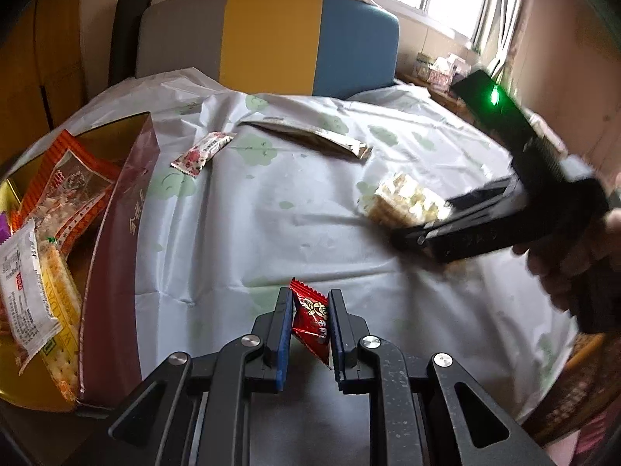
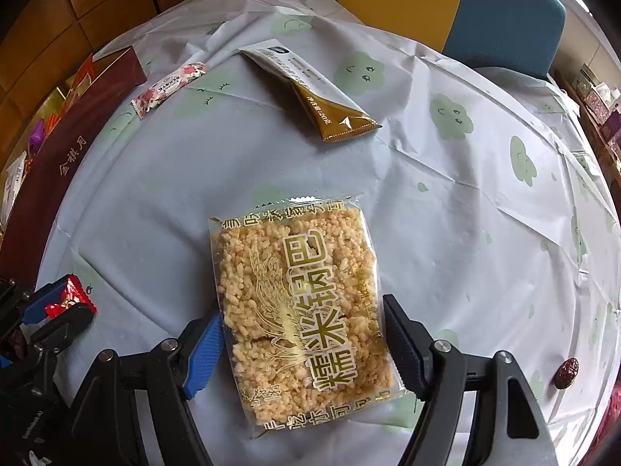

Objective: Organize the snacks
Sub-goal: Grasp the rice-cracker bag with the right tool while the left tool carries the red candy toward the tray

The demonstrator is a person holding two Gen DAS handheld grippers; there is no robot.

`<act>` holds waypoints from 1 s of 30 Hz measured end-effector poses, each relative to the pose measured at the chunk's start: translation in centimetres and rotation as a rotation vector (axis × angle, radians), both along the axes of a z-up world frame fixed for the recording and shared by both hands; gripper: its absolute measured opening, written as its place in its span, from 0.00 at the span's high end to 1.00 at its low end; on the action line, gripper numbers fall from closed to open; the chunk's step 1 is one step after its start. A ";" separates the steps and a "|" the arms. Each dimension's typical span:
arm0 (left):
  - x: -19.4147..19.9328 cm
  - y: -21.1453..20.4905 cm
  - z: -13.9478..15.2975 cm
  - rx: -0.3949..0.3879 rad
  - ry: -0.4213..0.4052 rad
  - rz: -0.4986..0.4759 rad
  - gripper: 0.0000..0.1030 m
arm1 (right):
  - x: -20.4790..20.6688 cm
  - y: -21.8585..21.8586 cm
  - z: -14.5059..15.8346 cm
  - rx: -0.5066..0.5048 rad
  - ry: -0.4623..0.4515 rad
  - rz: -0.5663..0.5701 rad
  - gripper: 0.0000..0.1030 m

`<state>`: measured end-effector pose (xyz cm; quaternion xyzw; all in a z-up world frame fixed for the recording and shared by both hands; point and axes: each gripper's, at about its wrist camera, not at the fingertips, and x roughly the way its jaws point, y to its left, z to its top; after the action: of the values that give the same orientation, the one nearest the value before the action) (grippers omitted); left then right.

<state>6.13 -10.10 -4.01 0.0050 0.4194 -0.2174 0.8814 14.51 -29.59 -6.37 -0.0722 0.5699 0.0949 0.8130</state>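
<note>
My left gripper (image 1: pixel 310 312) is shut on a small red candy packet (image 1: pixel 312 324), held above the table; it also shows at the left edge of the right wrist view (image 2: pixel 70 303). My right gripper (image 2: pixel 302 338) is shut on a clear rice cracker pack (image 2: pixel 302 310) with gold lettering, held above the table; it shows blurred in the left wrist view (image 1: pixel 403 202). A maroon snack box (image 1: pixel 116 256) with several snacks inside stands at the table's left. A pink-and-white candy (image 2: pixel 167 87) and a gold-and-white sachet (image 2: pixel 310 89) lie on the far part of the table.
The round table has a pale cloth (image 2: pixel 465 213) with green cloud prints. A small dark red candy (image 2: pixel 567 372) lies near its right edge. A grey, yellow and blue chair back (image 1: pixel 271 39) stands behind the table. Small boxes (image 1: pixel 438 70) sit by the window.
</note>
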 end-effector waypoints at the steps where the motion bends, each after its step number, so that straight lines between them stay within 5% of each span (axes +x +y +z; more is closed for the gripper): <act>1: 0.1 0.1 0.4 -0.019 0.003 -0.001 0.83 | -0.1 0.1 0.0 -0.001 -0.002 0.001 0.26; 10: 0.8 5.2 6.0 -0.229 -0.004 0.046 0.83 | -0.5 0.0 0.1 0.003 -0.003 0.007 0.26; 16: 1.6 13.9 8.8 -0.274 -0.053 0.258 0.83 | -0.5 0.0 0.3 -0.004 -0.004 0.011 0.26; 25: 1.7 24.6 7.2 -0.316 -0.012 0.558 0.82 | -0.8 0.5 0.3 -0.014 -0.010 0.018 0.26; 30: 2.4 26.5 6.0 -0.386 0.041 0.586 0.83 | -0.8 0.5 0.3 -0.014 -0.011 0.017 0.26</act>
<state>8.49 16.41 1.99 -0.2866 0.3716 -0.0305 0.8825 13.73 -29.10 -6.03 -0.0833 0.5655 0.0976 0.8147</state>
